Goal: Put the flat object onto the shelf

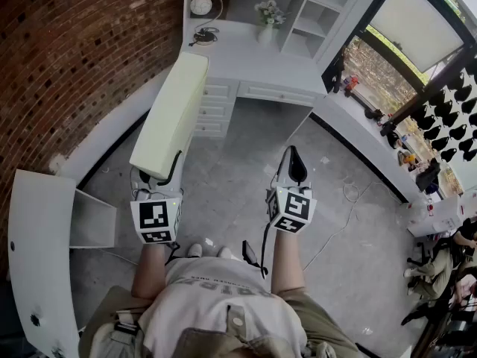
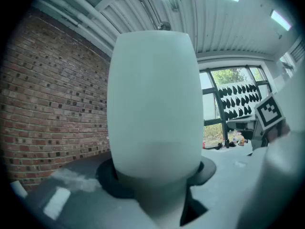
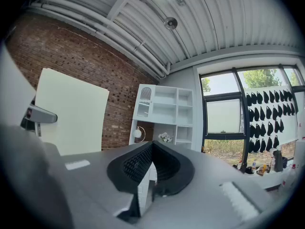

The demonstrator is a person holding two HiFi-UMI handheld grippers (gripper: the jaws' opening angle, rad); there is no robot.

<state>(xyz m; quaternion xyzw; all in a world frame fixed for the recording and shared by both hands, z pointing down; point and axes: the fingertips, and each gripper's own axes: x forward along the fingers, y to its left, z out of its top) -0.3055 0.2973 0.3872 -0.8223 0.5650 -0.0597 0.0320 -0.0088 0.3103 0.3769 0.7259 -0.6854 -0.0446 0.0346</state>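
Flat object (image 1: 173, 114) is standing on edge, clamped at its near end by the left gripper (image 1: 156, 179), whose jaws are pressing on both of its faces. Its long axis is running straight away from the person toward the white shelf (image 1: 246, 54) ahead, and its far end is hanging near the left front corner of that unit's desk top. From the right gripper view its broad pale face (image 3: 71, 111) is turning toward that side. Further right, the right gripper (image 1: 295, 162) is hovering well apart, jaws pressed together on nothing, so the left hand is doing the carrying. On the shelf, a round clock lamp (image 1: 201, 4) is sitting in the left compartment and a vase of flowers (image 1: 270, 13) just right of it
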